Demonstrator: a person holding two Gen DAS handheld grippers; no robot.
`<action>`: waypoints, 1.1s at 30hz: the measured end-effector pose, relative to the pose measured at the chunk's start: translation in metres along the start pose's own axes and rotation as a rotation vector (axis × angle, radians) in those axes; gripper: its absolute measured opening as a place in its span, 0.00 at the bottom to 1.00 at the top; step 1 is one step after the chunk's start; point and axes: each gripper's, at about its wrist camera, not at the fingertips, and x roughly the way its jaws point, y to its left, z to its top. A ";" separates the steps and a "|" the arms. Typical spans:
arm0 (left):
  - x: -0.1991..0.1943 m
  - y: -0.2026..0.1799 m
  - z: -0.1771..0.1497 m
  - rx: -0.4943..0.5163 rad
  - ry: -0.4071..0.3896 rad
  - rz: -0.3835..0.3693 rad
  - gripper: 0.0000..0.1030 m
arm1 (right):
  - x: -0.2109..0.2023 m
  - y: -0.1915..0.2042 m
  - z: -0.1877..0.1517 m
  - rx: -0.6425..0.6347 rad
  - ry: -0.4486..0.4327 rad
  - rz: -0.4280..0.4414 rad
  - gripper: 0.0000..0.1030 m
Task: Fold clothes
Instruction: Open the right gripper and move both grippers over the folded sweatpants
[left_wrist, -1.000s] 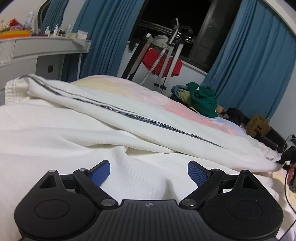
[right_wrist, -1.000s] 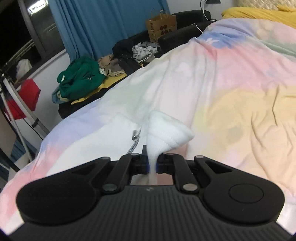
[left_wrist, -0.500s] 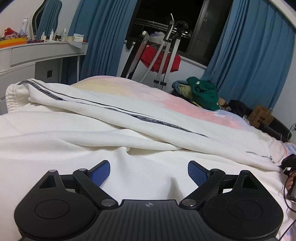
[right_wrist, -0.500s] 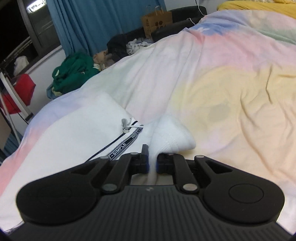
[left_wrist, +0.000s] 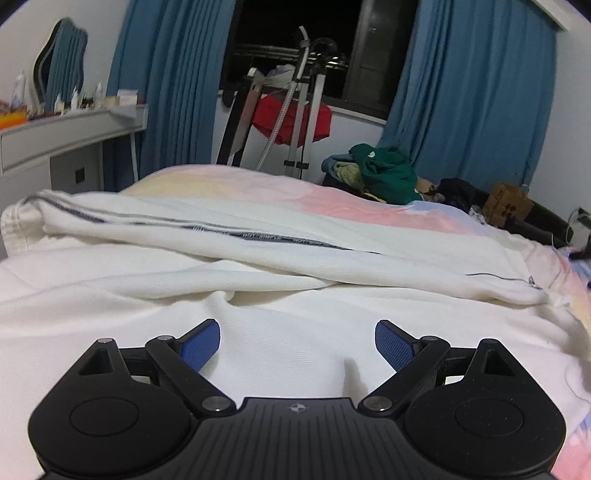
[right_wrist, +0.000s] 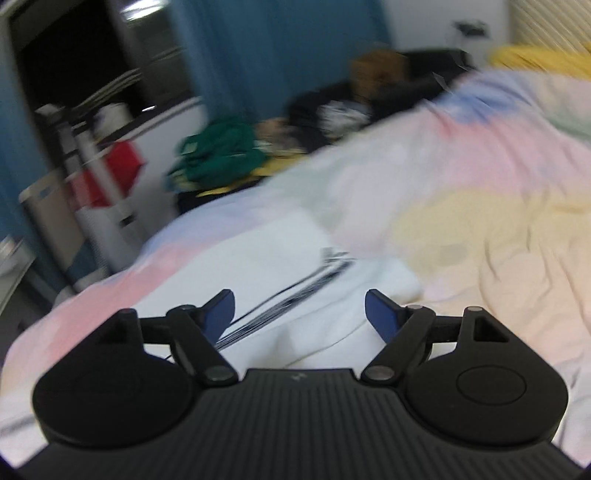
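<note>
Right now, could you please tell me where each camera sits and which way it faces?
Left wrist: low over the white garment, facing the window; open left claw shows.
Right wrist: blurred, above the bedspread, facing the curtain; open right claw shows.
Shared: garment, bedspread, green clothes.

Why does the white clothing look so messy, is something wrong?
The white garment lies rumpled on the bed, one part draped crookedly across the rest, not yet neatly folded. Both the left gripper and right gripper are open, holding nothing.
</note>
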 end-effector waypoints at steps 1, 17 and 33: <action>-0.002 -0.002 0.000 0.013 -0.005 0.001 0.90 | -0.015 0.011 -0.003 -0.020 -0.001 0.032 0.77; -0.067 -0.002 -0.008 0.064 -0.008 0.062 0.90 | -0.159 0.099 -0.109 -0.285 0.032 0.281 0.78; -0.094 0.056 -0.001 -0.195 0.127 0.179 0.91 | -0.151 0.062 -0.099 -0.176 -0.024 0.254 0.78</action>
